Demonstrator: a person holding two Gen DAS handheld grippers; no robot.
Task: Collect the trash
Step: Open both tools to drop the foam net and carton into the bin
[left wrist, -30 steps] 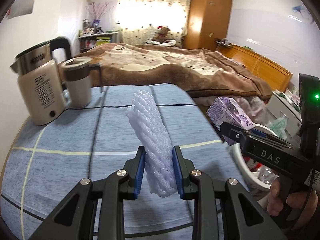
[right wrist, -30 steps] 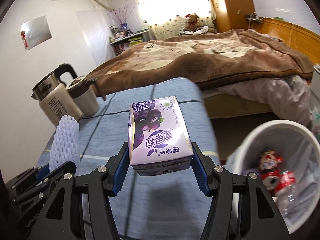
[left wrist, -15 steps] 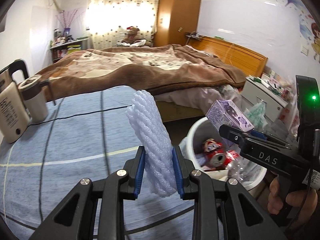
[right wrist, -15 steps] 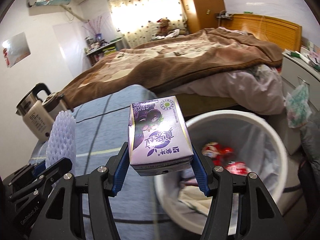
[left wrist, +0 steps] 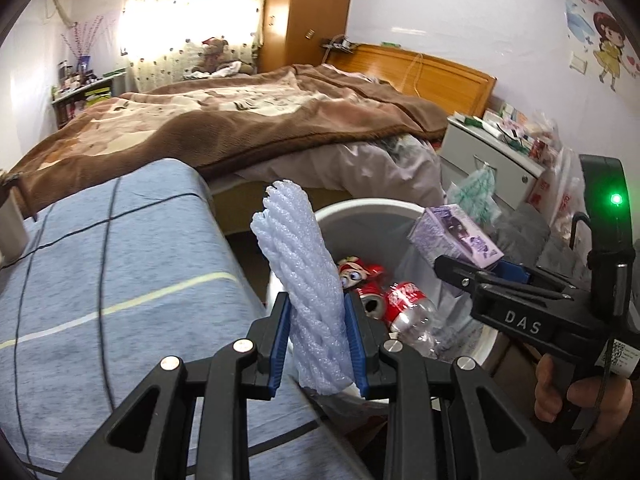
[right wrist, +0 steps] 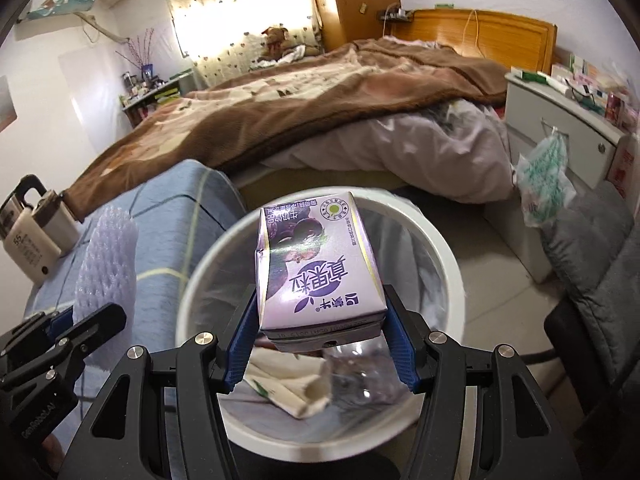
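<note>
Left gripper [left wrist: 316, 344] clamped on white ribbed foam fruit sleeve [left wrist: 304, 280]. Right gripper [right wrist: 320, 344] clamped on purple milk carton [right wrist: 320, 264], over round white bin [right wrist: 444, 256]. At six o'clock inside, perhaps a clear crumpled bottle [right wrist: 360, 384].

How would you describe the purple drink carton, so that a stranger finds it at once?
Find the white trash bin beside the bed. Directly above its opening, the right claw grips a purple drink carton. Unlike the white foam sleeve nearby, it is box-shaped and printed.

Carton [right wrist: 320, 264] over the bin [right wrist: 448, 264], foam net [left wrist: 308, 292] left, perhaps past its rim.
</note>
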